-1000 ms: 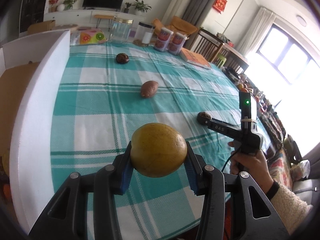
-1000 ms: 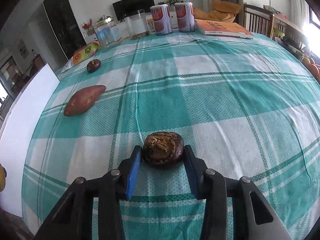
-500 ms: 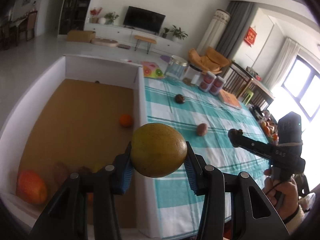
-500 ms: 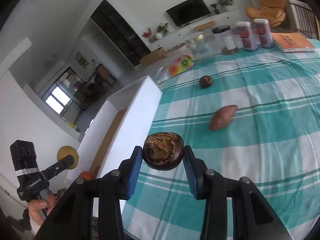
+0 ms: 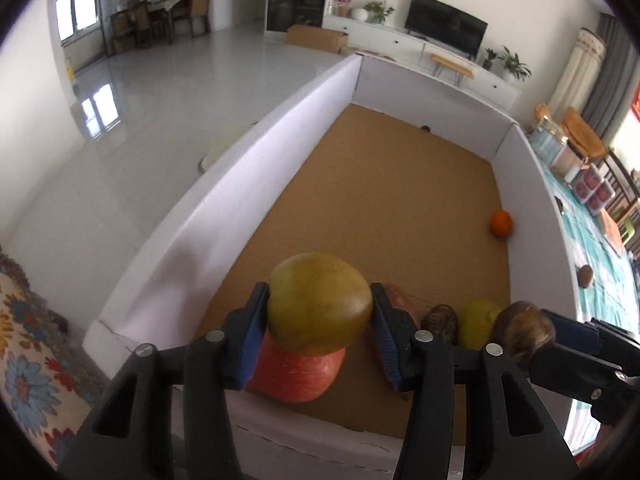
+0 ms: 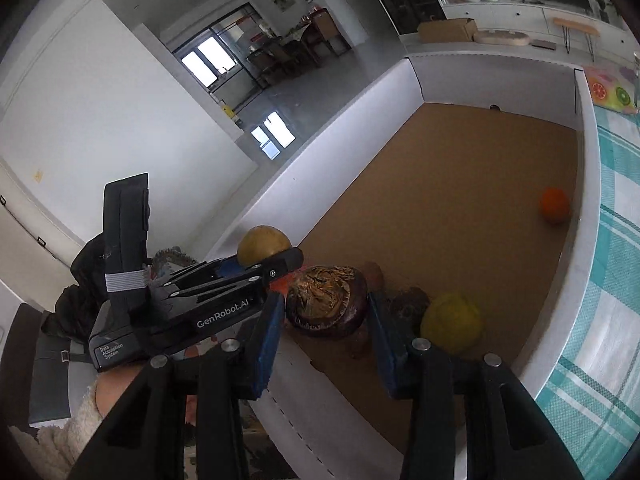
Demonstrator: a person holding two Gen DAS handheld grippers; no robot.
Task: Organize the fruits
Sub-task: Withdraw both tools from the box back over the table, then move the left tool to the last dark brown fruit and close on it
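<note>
My left gripper (image 5: 320,312) is shut on a yellow-green round fruit (image 5: 318,302) and holds it above the near end of a white-walled box (image 5: 240,168) with a brown floor. My right gripper (image 6: 324,312) is shut on a dark brown wrinkled fruit (image 6: 326,306), also over the box's near end; it shows at the right of the left wrist view (image 5: 520,330). In the box lie a red apple (image 5: 298,372), a yellow lemon (image 6: 452,322), another dark wrinkled fruit (image 5: 440,320) and a small orange (image 5: 501,223).
The box stands beside a table with a teal checked cloth (image 6: 616,264). A brownish fruit (image 5: 586,275) lies on the cloth. Jars and cans (image 5: 592,192) stand at the table's far end. Open grey floor lies left of the box.
Both grippers have swung left from over the table to over the box's near end, each still carrying its fruit. The right gripper lifted the wrinkled fruit off the cloth.
</note>
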